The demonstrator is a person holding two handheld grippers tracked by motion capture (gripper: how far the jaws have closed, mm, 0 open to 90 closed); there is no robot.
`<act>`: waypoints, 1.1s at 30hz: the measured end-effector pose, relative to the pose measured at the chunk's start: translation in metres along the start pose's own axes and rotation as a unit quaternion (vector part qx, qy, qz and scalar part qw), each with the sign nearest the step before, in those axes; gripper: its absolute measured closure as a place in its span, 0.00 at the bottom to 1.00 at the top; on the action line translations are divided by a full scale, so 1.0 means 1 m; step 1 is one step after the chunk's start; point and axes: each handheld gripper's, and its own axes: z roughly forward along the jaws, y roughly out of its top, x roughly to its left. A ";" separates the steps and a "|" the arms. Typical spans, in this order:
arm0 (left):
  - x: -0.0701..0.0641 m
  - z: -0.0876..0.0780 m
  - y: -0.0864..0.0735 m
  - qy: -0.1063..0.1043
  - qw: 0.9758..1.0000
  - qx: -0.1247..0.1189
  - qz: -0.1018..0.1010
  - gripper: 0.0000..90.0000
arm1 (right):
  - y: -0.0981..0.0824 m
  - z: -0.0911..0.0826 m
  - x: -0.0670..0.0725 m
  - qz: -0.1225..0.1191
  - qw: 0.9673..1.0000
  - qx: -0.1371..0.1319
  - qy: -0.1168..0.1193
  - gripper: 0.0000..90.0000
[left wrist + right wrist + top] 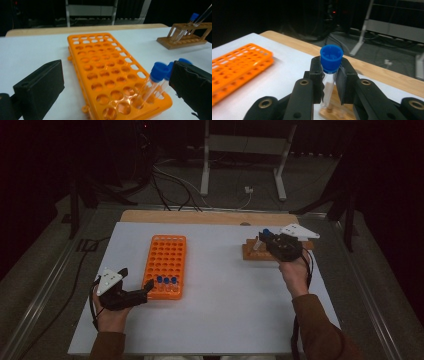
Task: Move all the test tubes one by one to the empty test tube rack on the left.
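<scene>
Three blue-capped tubes (166,281) are seen at the orange rack's (165,265) near edge; the left gripper (112,92) is spread. One tube (329,75) is clamped by the right gripper (329,82) over the wooden rack (252,251).

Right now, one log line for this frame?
left tongs: open, beside orange tube rack | right tongs: shut on blue-capped tube over wooden rack | orange rack: three capped tubes

Lab bench w/ orange tube rack (165,266), wooden rack (185,38), blue-capped test tubes (154,82), dark equipment stands behind.
</scene>
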 end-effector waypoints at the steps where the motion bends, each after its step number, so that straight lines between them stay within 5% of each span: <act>1: -0.001 0.000 0.001 -0.001 1.000 -0.001 0.003 0.01 | 0.001 0.002 0.004 -0.001 1.000 0.000 0.006 0.85; 15: -0.006 0.001 0.013 -0.018 1.000 -0.005 0.024 0.01 | 0.015 0.027 0.061 -0.023 0.996 0.008 0.084 0.85; 33: -0.034 0.022 0.040 -0.044 0.998 0.006 0.055 0.03 | 0.038 0.055 0.132 -0.043 0.984 0.021 0.170 0.85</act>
